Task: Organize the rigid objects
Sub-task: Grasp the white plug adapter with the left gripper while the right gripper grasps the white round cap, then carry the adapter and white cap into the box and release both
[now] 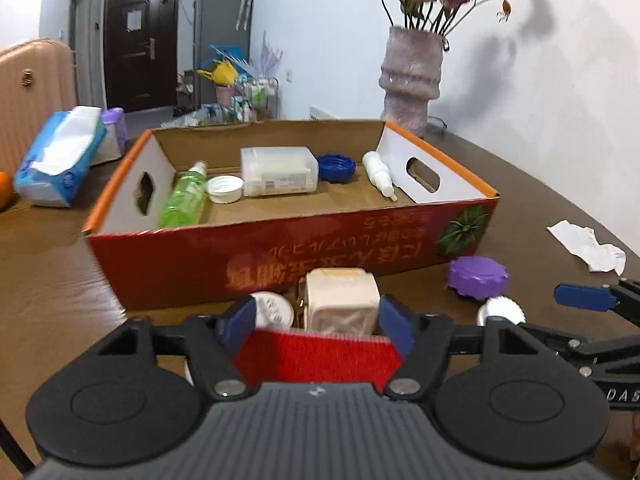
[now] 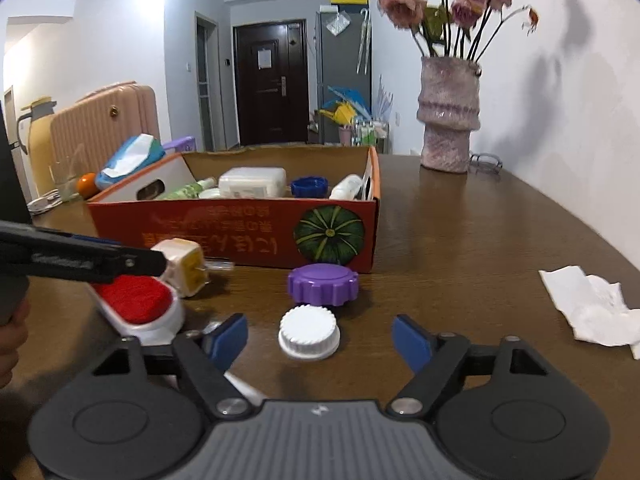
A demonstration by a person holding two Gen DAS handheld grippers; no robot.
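The left gripper (image 1: 316,320) was clenched on a red, fuzzy-topped brush (image 1: 316,354) with a white plastic base, and the right gripper (image 2: 320,338) stood released around a ribbed white cap (image 2: 309,333) on the glossy brown table (image 2: 480,240). Lifted toward the cardboard box (image 1: 280,256), the brush might have knocked the blocky cream plug adapter (image 1: 342,302) just ahead. A scalloped purple lid (image 2: 323,283) lay near the box's front wall.

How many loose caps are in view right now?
4: white cap and blue cap in the box; purple cap and white ribbed cap on the table. Others may be hidden.
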